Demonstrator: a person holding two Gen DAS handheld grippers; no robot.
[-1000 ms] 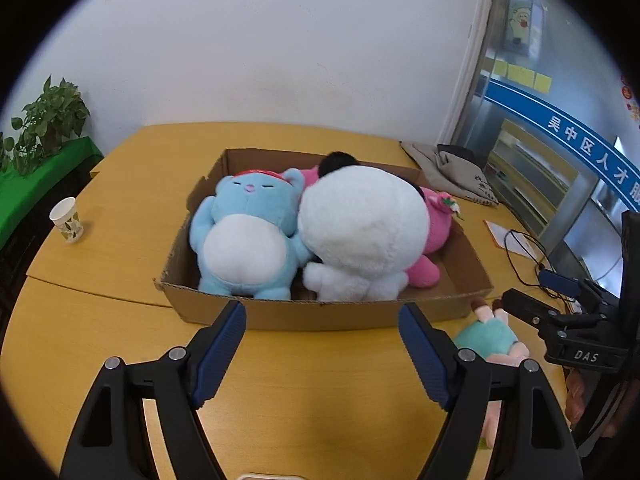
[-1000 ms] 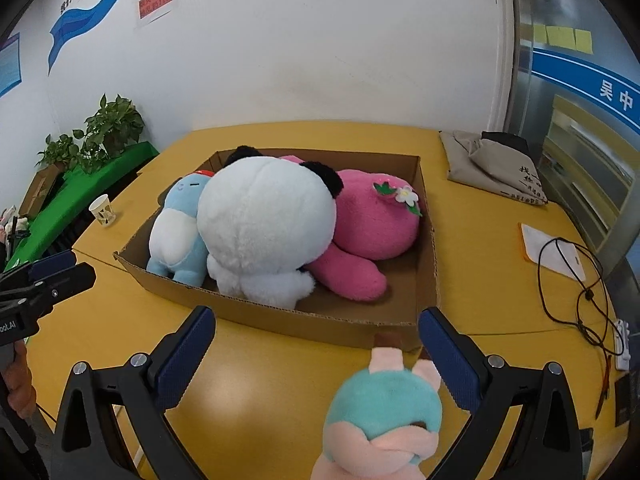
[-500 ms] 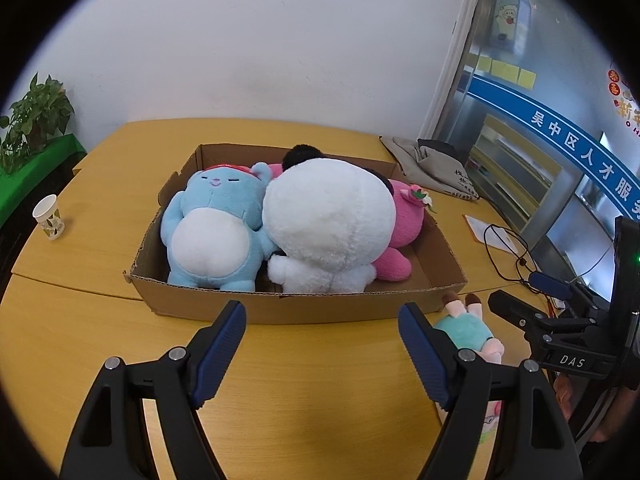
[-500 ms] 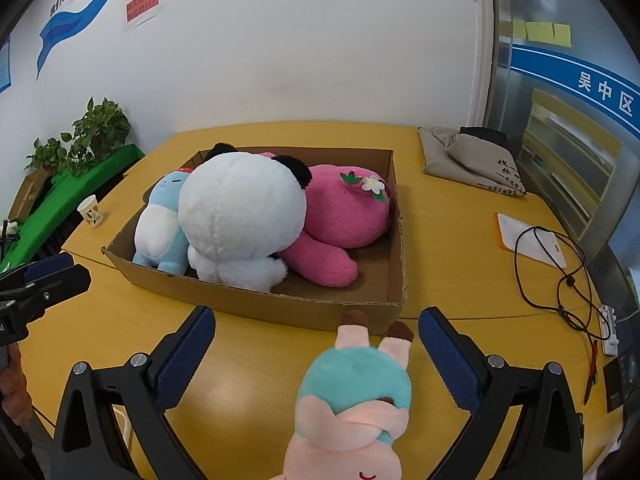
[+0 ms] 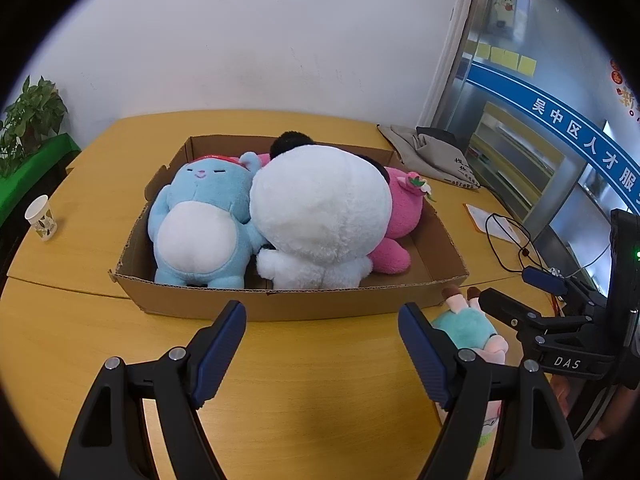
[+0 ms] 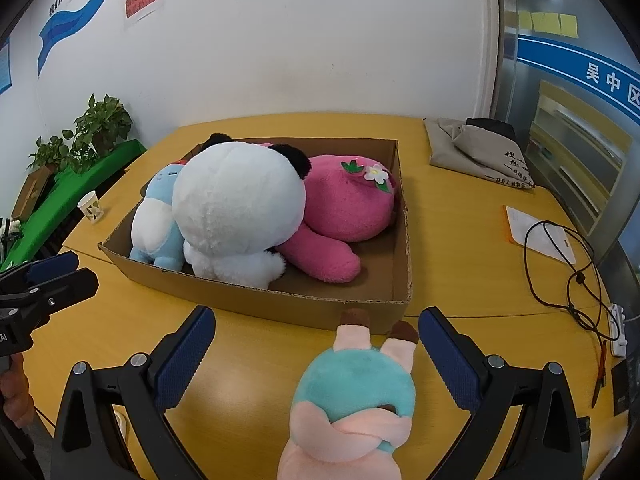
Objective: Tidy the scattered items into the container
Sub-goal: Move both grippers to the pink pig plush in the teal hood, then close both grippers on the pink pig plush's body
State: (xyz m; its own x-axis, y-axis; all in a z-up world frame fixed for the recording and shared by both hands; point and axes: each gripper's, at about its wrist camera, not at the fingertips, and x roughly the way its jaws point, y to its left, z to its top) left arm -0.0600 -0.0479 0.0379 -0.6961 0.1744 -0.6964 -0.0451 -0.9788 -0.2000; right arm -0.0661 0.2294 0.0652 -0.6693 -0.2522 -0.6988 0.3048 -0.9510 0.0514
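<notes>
Left wrist view: left hand-held gripper (image 5: 322,336), jaws spread wide with nothing between them, over bare yellow desk (image 5: 80,336). Cardboard box (image 5: 280,306) beyond holds blue plush (image 5: 200,220), white panda plush (image 5: 320,216) and pink plush (image 5: 404,208). Teal-and-pink doll (image 5: 466,330) lies on the desk just outside the box's near right corner. Right hand-held gripper (image 5: 516,300) beside it, body marked "DAS".

Right wrist view: right hand-held gripper (image 6: 316,344) released, jaws either side of the doll (image 6: 356,388) without touching. Grey bag (image 6: 476,148) bears unreadable writing.
</notes>
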